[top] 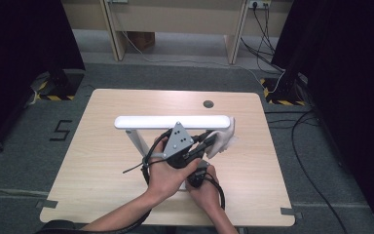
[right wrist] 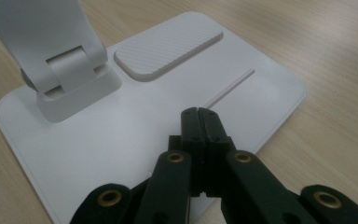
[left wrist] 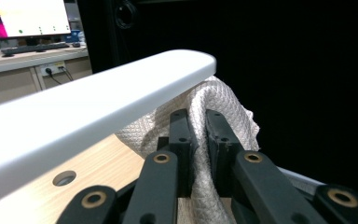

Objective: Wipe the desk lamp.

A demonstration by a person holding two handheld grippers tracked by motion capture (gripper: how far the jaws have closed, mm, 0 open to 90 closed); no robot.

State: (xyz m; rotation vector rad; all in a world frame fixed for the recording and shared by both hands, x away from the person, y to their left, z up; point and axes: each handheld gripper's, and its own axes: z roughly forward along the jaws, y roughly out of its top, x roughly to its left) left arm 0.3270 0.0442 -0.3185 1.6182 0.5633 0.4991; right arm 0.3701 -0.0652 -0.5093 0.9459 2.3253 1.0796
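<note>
Left gripper [left wrist: 198, 128] clamped on a white waffle-weave cloth [left wrist: 223, 107], a fold of it pinched between the two black jaws. Cloth bunched right under the rounded end of the long white lamp bar [left wrist: 102, 98], touching its underside there. In the high view, same cloth [top: 222, 138] sitting at the right end of the lamp bar [top: 173, 122], partly draped down toward the light wooden bench [top: 102, 165]. Left gripper [top: 208, 141] reaching across toward that end, grey three-cornered plate on top, left hand [top: 168, 173] wrapped around its body, black cable looping off to the left.

Right gripper [right wrist: 200, 114] fully closed, jaws pressed together with nothing between them, tips resting on or just above the flat white lamp base [right wrist: 135, 121]; contact not clear. Base lying flat on the bench [right wrist: 335, 56], with a ribbed rectangular pad [right wrist: 168, 49] toward its far side and a thin groove [right wrist: 230, 86] just ahead of the jaw tips. Hinged foot of the slanted white lamp arm [right wrist: 70, 79] rising from the base's left part. In the high view, right hand [top: 204, 187] low and close under the left hand, its gripper mostly hidden beneath it, lamp arm [top: 135, 139] slanting up to the bar. Round dark hole [top: 208, 104] in the bench beyond the bar.
</note>
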